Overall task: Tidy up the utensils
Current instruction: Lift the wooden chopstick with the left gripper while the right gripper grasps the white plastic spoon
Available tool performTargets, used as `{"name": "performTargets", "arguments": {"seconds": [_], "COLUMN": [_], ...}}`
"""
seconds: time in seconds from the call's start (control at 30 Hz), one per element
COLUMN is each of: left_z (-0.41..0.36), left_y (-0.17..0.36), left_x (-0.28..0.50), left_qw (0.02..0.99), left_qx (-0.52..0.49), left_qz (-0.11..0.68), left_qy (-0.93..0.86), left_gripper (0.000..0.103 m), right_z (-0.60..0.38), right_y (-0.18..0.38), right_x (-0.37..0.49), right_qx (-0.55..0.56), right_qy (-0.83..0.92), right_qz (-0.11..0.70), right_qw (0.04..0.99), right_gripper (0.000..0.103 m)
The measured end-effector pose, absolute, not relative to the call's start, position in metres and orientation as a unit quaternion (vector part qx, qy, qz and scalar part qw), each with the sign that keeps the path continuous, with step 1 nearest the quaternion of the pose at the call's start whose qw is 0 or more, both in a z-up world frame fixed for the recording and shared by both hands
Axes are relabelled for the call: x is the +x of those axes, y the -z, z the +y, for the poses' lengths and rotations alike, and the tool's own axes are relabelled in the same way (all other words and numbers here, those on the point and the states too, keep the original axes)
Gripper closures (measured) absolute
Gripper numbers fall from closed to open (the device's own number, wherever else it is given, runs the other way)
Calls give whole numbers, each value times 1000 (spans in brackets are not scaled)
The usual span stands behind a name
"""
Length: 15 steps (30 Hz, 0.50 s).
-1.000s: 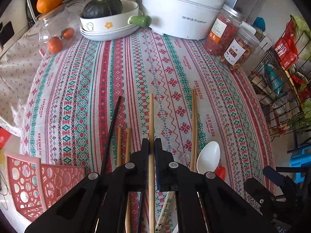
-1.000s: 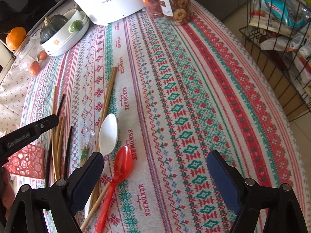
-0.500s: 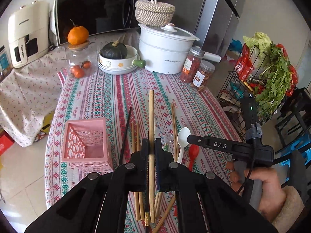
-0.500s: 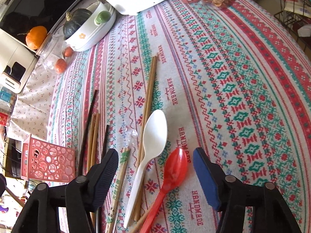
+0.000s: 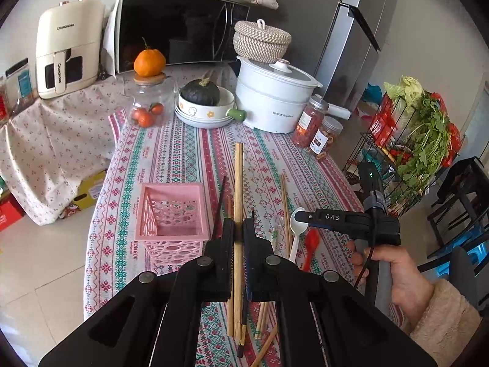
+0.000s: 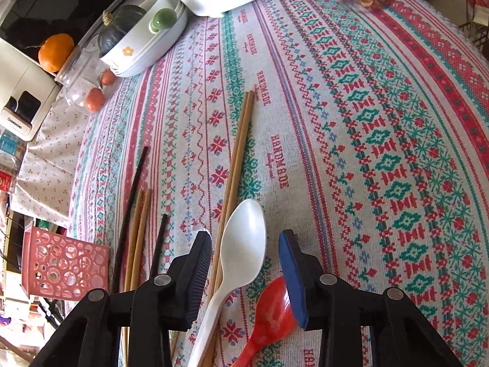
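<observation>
R hand-held gripper [image 6: 246,270] is closing around the white spoon [image 6: 241,244], pads not yet touching it; spoon's long axis is running along the fingers, mid-table. L hand-held gripper [image 5: 239,240] is clamping a wooden chopstick [image 5: 238,183], w/ pink basket [image 5: 171,211] just beside.

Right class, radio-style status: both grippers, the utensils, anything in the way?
Left gripper shut on chopstick. Right gripper open, jaws just closing around white spoon. Pink basket empty. Red spoon crowds white one.
</observation>
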<state>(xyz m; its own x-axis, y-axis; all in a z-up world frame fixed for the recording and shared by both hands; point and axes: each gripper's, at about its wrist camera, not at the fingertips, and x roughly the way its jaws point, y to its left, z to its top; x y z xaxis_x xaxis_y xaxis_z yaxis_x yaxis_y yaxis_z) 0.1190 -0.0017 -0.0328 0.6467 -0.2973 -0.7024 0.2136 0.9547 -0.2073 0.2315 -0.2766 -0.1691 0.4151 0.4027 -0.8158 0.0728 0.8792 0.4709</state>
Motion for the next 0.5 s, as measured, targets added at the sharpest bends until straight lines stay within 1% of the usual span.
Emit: {"name": "performTargets", "arguments": {"seconds": [0.03, 0.1, 0.17, 0.23, 0.5], "left_z": [0, 3, 5, 7, 19], "left_y": [32, 32, 31, 28, -4], "left_x": [119, 118, 116, 114, 95], "left_qw": [907, 908, 909, 911, 929], "left_qx": [-52, -53, -53, -55, -68], "left_qz": [394, 391, 389, 385, 333], "left_qy": [141, 141, 140, 141, 146], "left_gripper": [98, 98, 98, 98, 98], "right_z": [-275, -274, -273, -271, -259], "right_y": [171, 173, 170, 161, 96], "right_x": [232, 231, 229, 225, 190], "right_qx": [221, 212, 200, 189, 132], "right_qy": [-101, -99, -99, -104, -134], "right_qz": [535, 537, 535, 526, 445], "right_qw": [809, 810, 815, 823, 875], "right_gripper": [75, 94, 97, 98, 100]}}
